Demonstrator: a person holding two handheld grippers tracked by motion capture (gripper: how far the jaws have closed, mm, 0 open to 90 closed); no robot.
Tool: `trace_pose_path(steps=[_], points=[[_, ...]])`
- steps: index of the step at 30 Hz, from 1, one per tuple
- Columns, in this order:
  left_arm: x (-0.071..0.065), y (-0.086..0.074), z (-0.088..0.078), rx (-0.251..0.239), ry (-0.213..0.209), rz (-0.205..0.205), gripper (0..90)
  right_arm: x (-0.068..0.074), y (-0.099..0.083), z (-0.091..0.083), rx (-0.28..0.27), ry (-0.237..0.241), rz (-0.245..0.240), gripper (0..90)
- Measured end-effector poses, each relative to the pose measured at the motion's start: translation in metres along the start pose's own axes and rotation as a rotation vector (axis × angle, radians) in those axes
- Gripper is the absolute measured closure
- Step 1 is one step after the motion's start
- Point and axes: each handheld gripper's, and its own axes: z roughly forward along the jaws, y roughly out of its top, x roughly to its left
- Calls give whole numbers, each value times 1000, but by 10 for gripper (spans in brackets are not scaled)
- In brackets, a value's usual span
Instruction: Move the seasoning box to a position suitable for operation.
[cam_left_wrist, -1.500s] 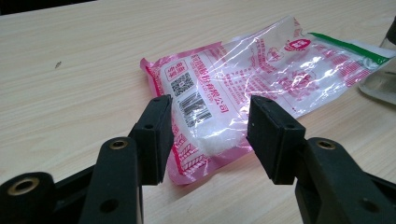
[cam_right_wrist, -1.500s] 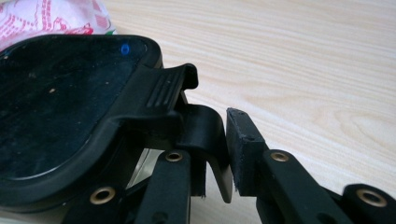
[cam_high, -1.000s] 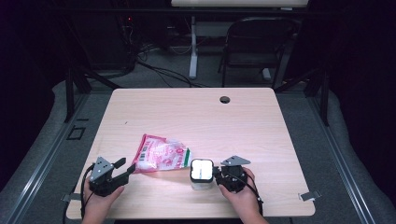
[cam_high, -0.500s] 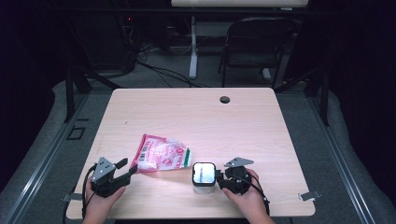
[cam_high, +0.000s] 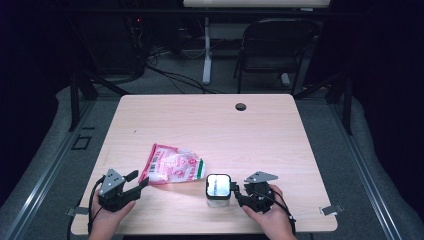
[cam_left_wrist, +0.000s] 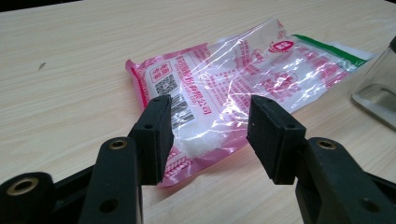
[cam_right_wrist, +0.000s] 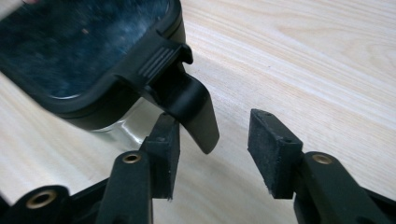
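Light wood surface seen from above; a pink-printed clear bag w/ white powder lies flat near the front edge, a glass jar w/ black latch lid just to its right. Left tool sits released, jaws apart, just short of the bag's corner. Right tool is at the jar's latch, jaws just closing a bit yet apart, nothing clamped.

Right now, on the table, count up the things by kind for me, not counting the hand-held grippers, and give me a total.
Plastic bags: 1
Glass jars with a black lid: 1
Total: 2
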Motion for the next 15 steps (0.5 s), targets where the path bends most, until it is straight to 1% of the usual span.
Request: trace_pose_path(steps=[1, 2, 3, 4, 7, 8, 9, 10, 11, 13, 15], points=[[0, 1, -1, 8, 0, 4, 504, -1, 1, -7, 3, 8, 17, 550], [-2, 2, -1, -8, -11, -2, 506, -2, 2, -11, 19, 15, 32, 563], [-2, 2, -1, -8, -11, -2, 508, -2, 2, -11, 19, 15, 32, 563], [-4, 4, -2, 1, -2, 2, 512, -3, 3, -17, 24, 34, 56, 572], [-4, 5, -2, -10, -2, -7, 515, -3, 4, -20, 18, 33, 65, 576], [-4, 6, -1, -13, -10, -18, 518, -3, 6, -24, 20, 43, 90, 572], [-4, 6, -1, -13, -10, -18, 522, -3, 6, -24, 20, 43, 90, 572], [-4, 7, 0, -25, -12, -27, 522, -3, 6, -24, 13, 46, 101, 569], [-4, 8, -1, -15, -16, -31, 535, -3, 7, -27, 15, 46, 110, 570], [-4, 12, 0, -30, -23, -35, 548, -5, 10, -32, -3, 38, 117, 594], [-5, 14, 0, -29, -25, -39, 558, -6, 12, -36, -30, 38, 126, 621]])
